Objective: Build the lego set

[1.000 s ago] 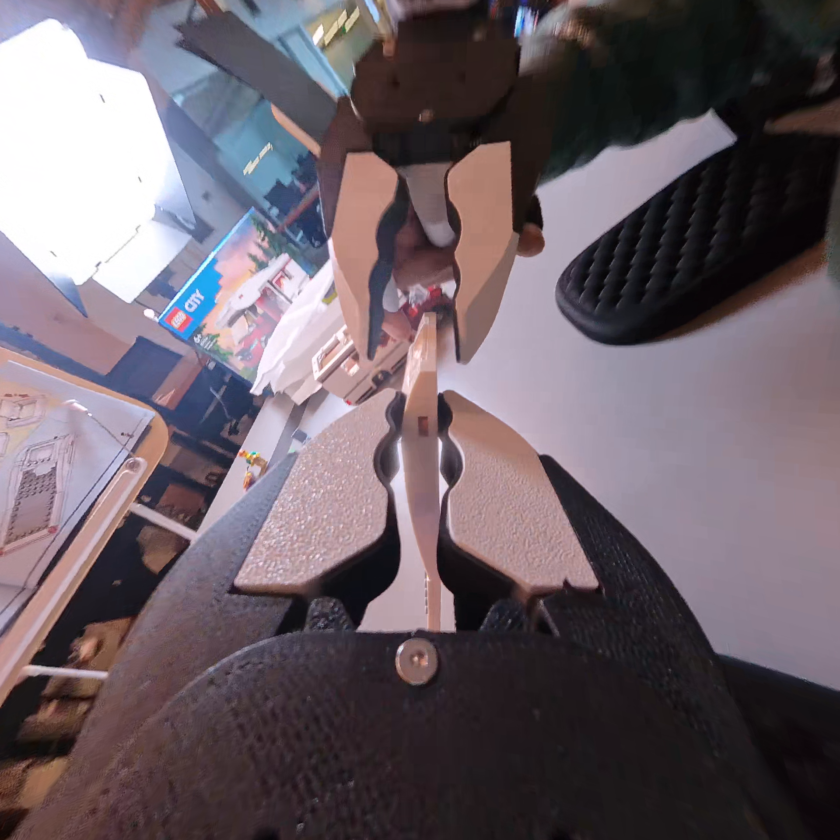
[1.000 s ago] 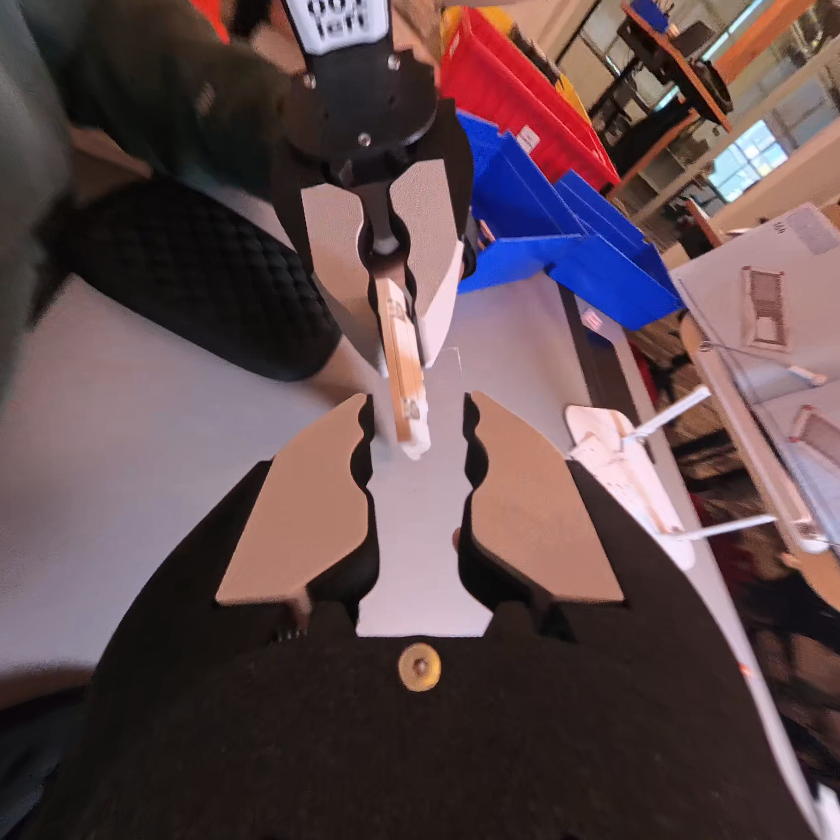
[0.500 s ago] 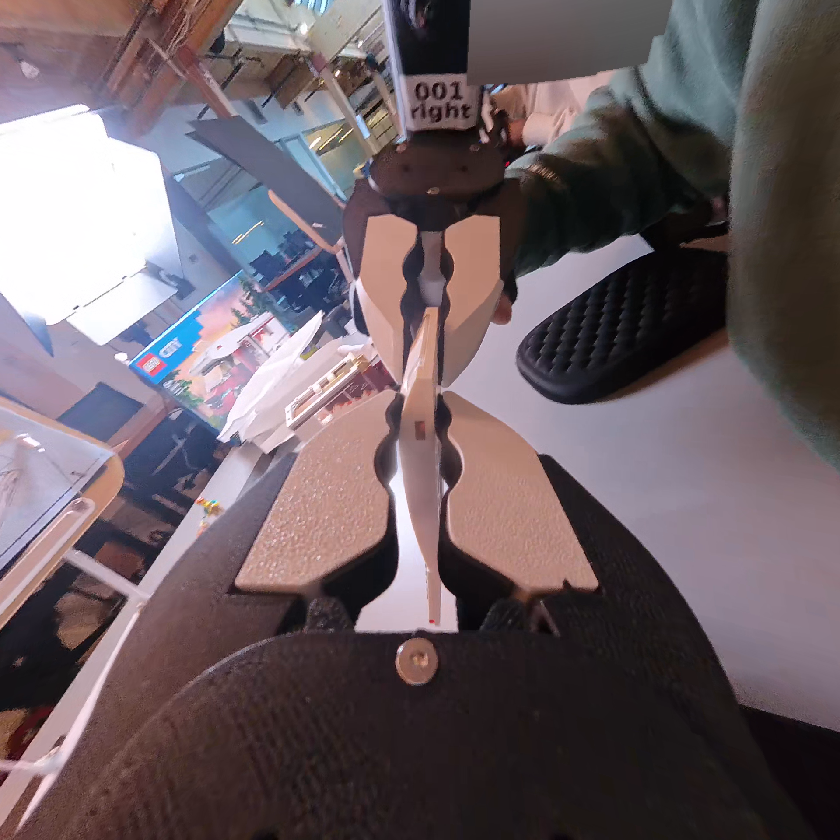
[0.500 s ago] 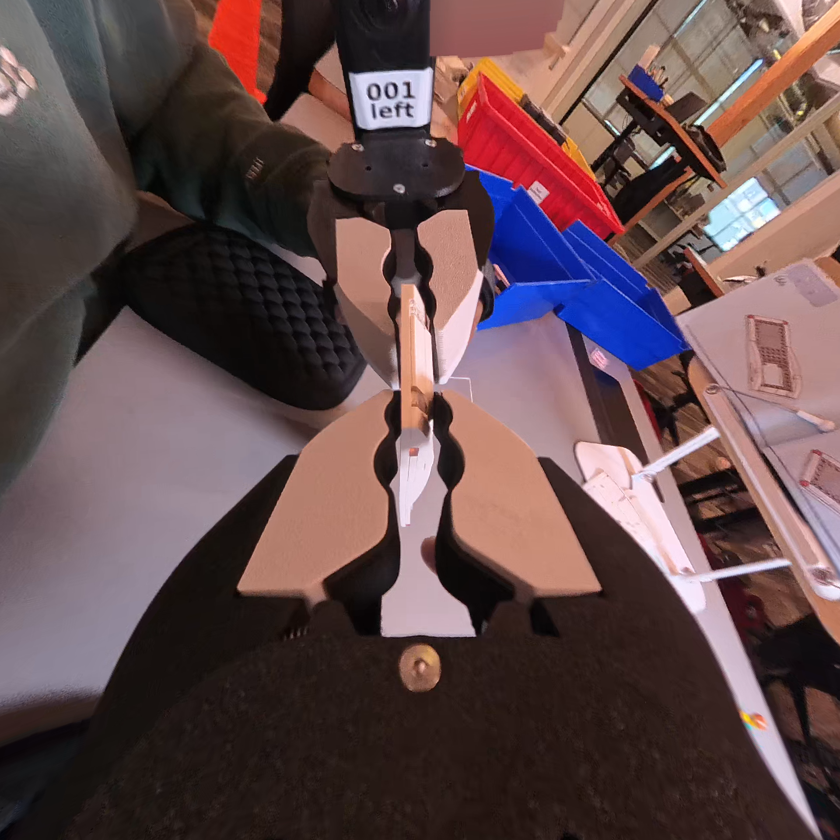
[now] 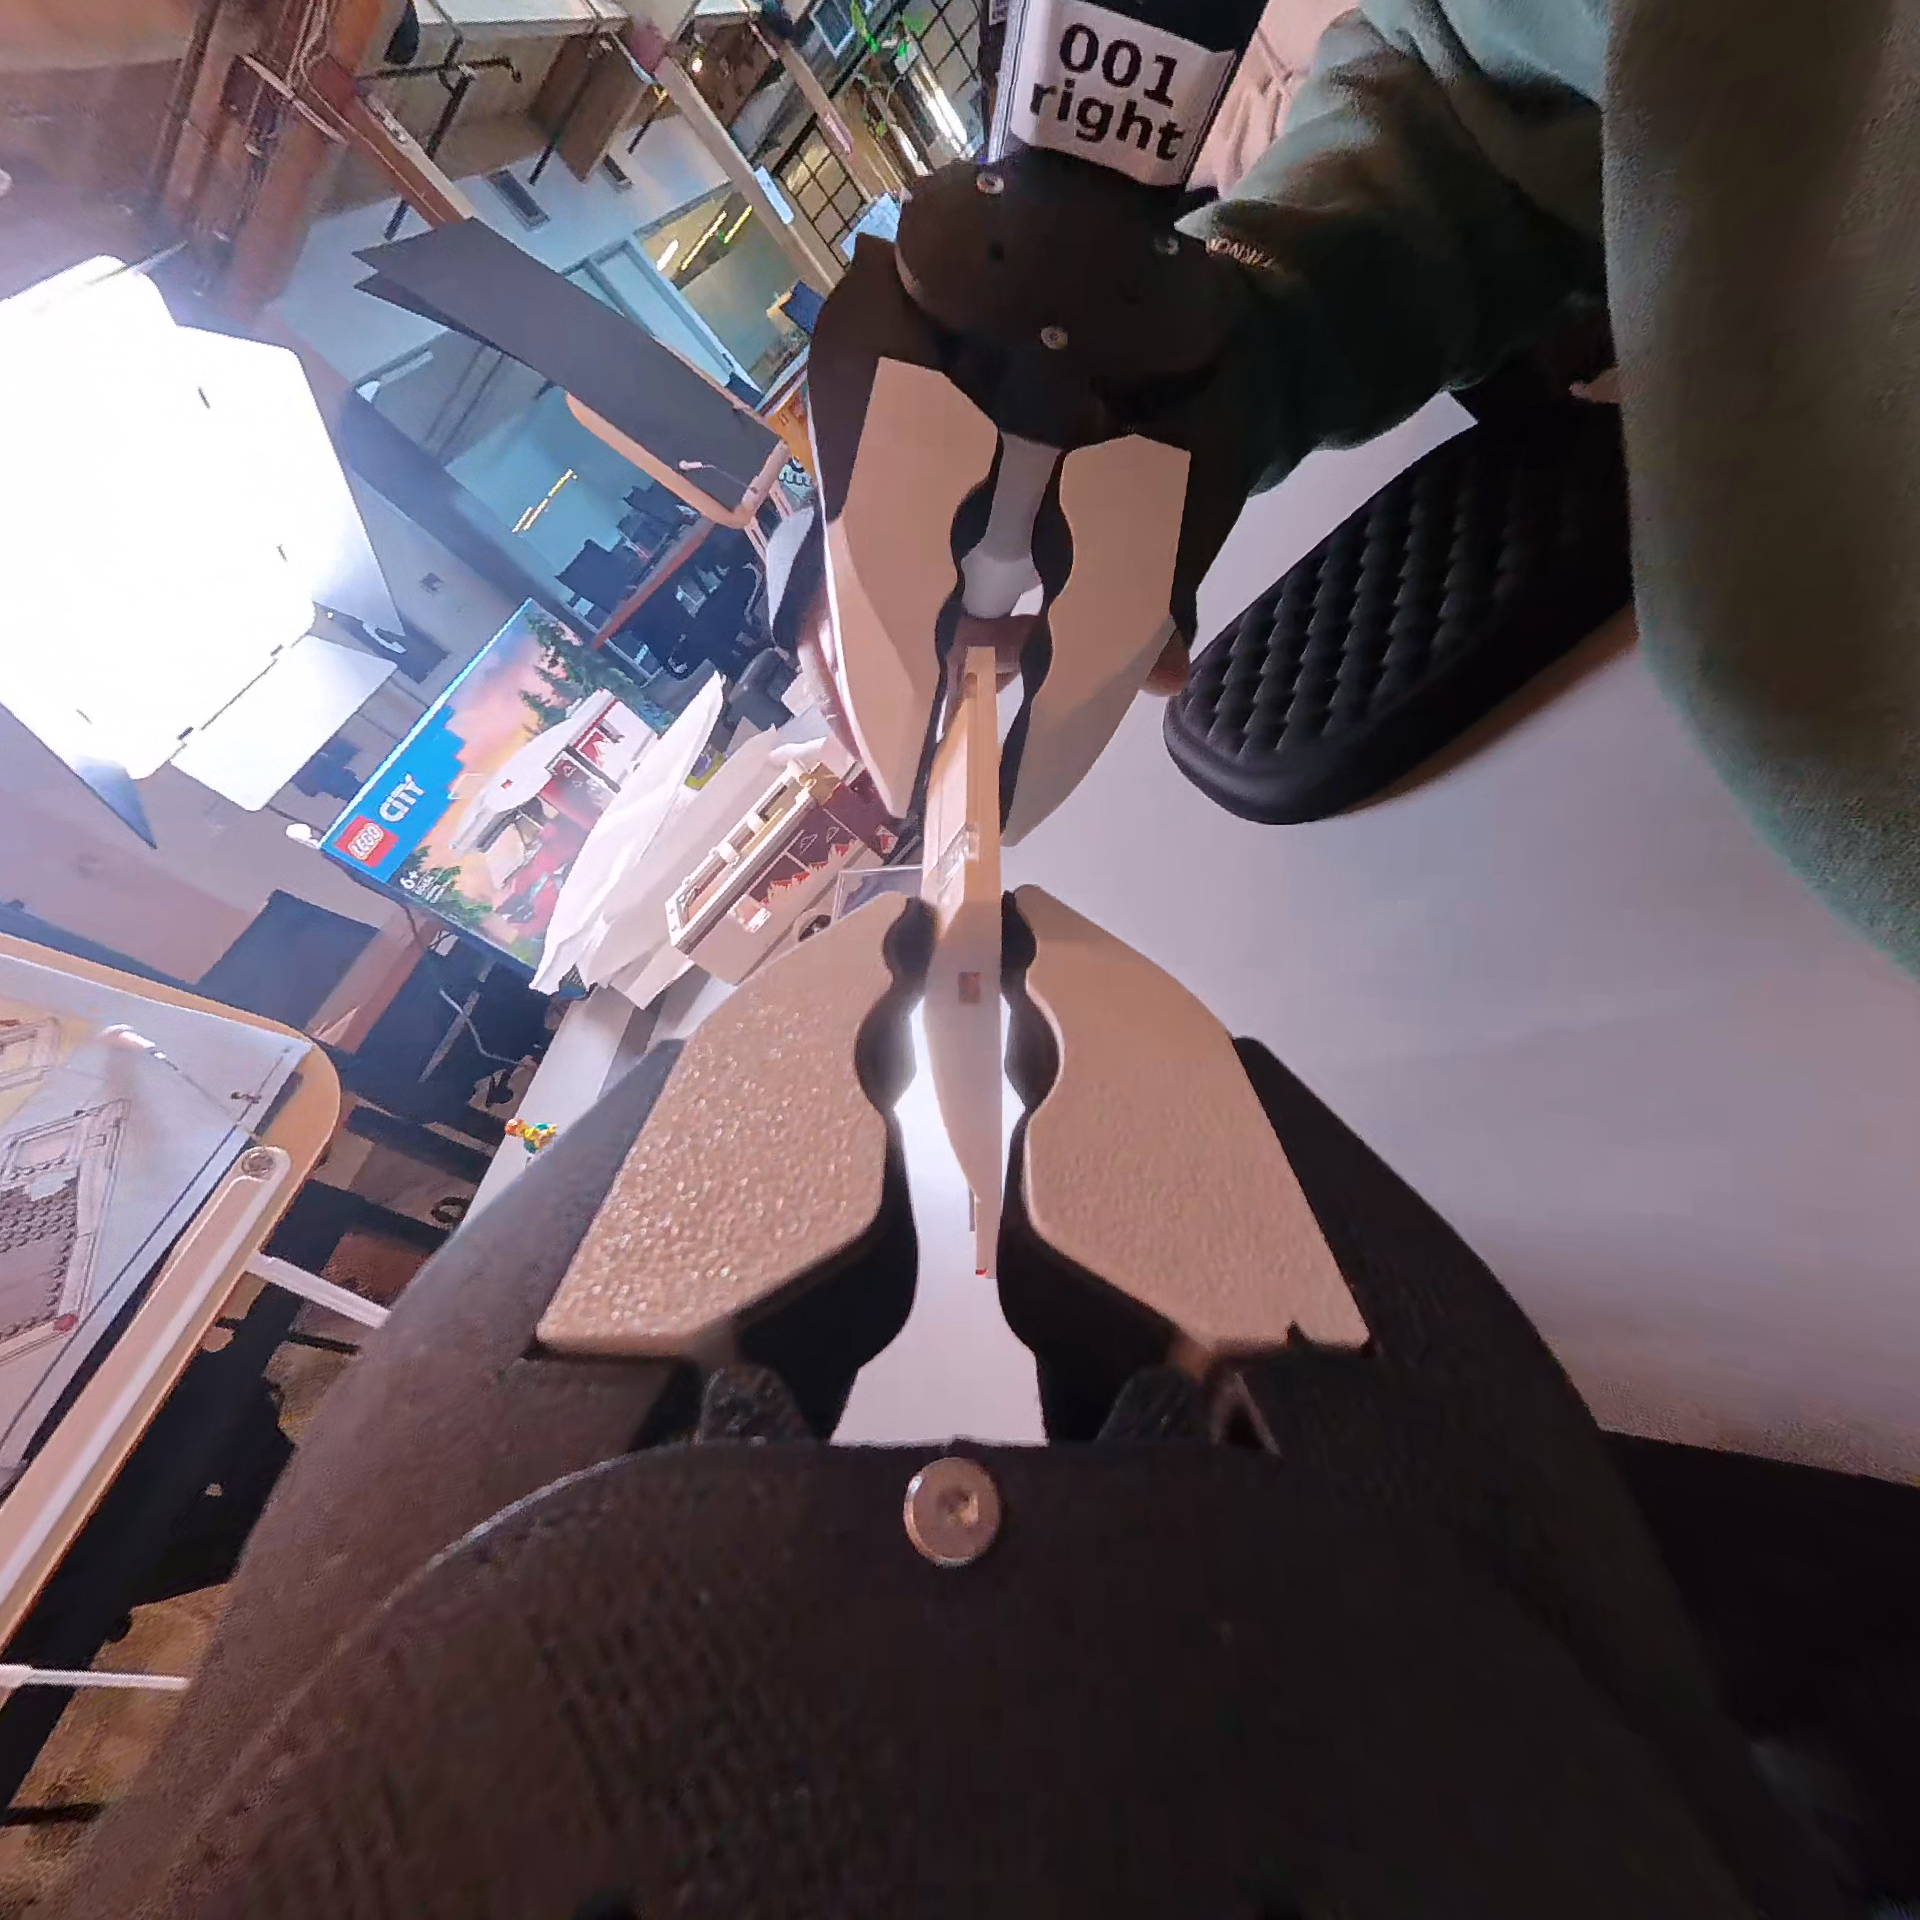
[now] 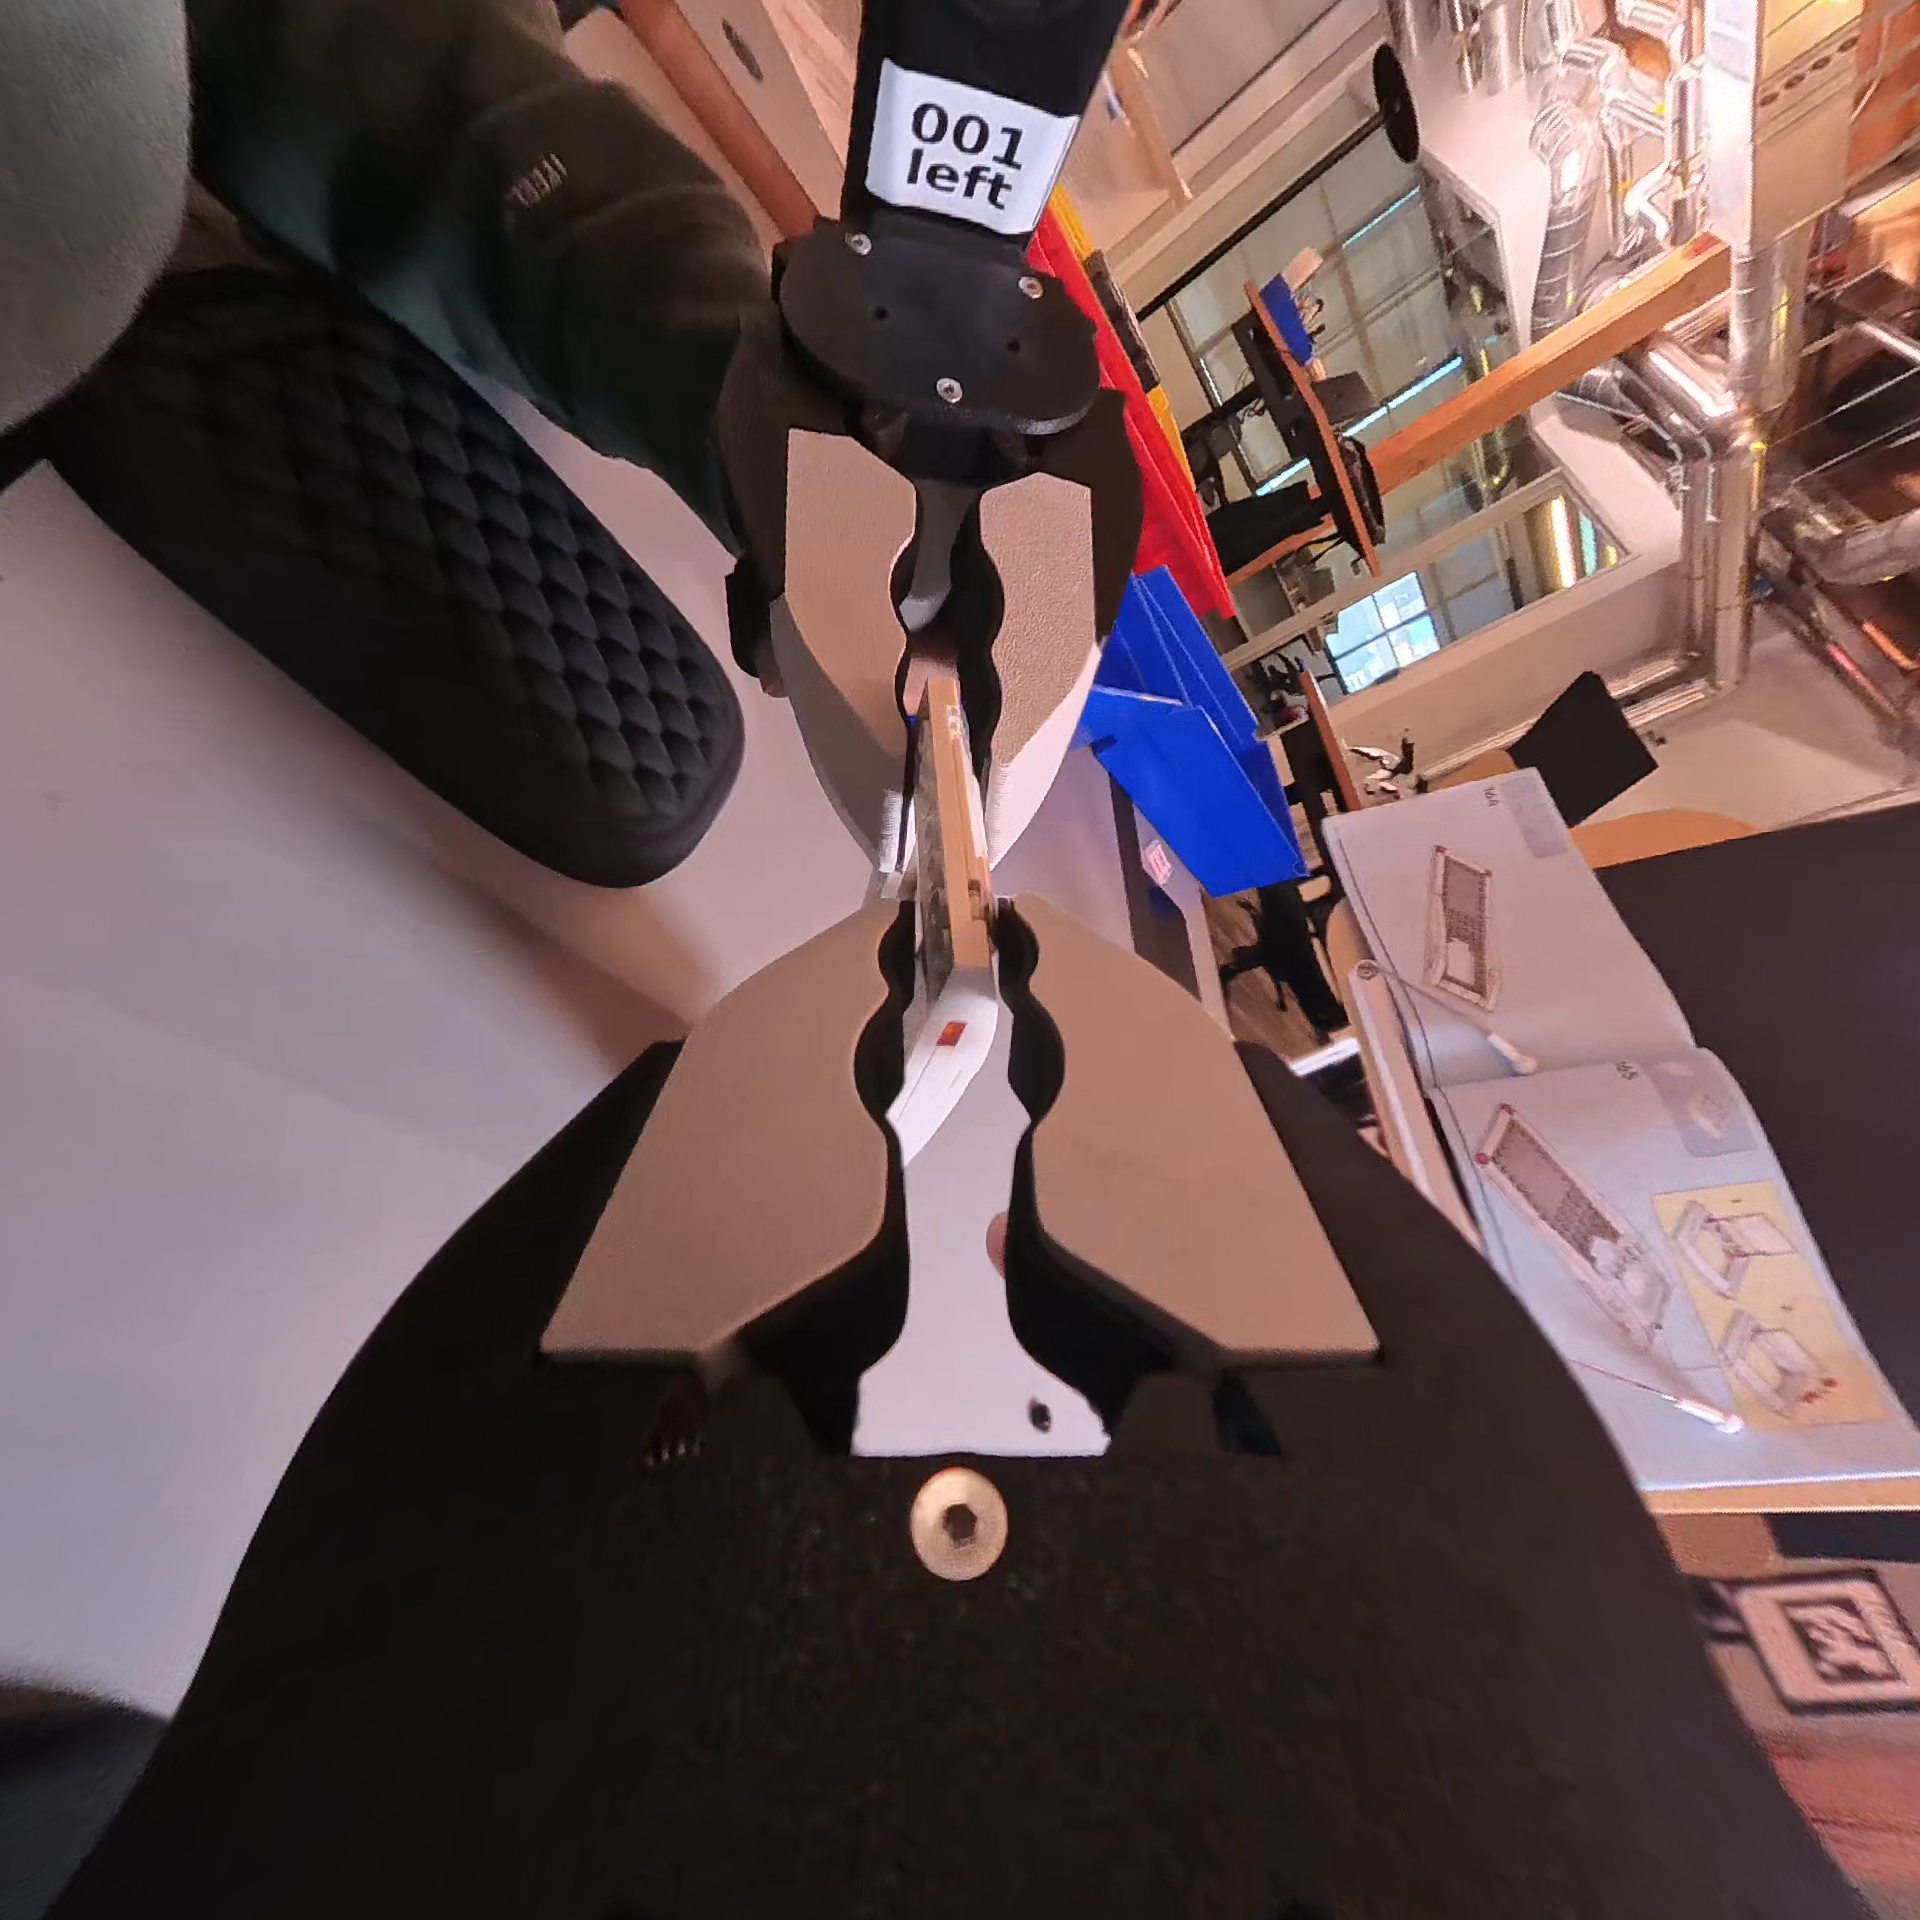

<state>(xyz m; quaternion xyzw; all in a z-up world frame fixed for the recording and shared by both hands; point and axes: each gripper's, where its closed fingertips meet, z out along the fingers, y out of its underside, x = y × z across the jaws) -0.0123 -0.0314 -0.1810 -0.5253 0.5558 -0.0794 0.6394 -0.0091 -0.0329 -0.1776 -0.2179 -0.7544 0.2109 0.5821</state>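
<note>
Tan-and-white brick panel (image 5: 964, 935) is hanging edge-on above the white table (image 5: 1455, 1039); I am pinching one end with the left gripper (image 5: 961, 914) and the other with the right gripper (image 6: 956, 914).

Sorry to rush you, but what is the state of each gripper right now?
Left gripper: closed on the flat tan-and-white brick panel.
Right gripper: closed on the same panel's other end.
</note>
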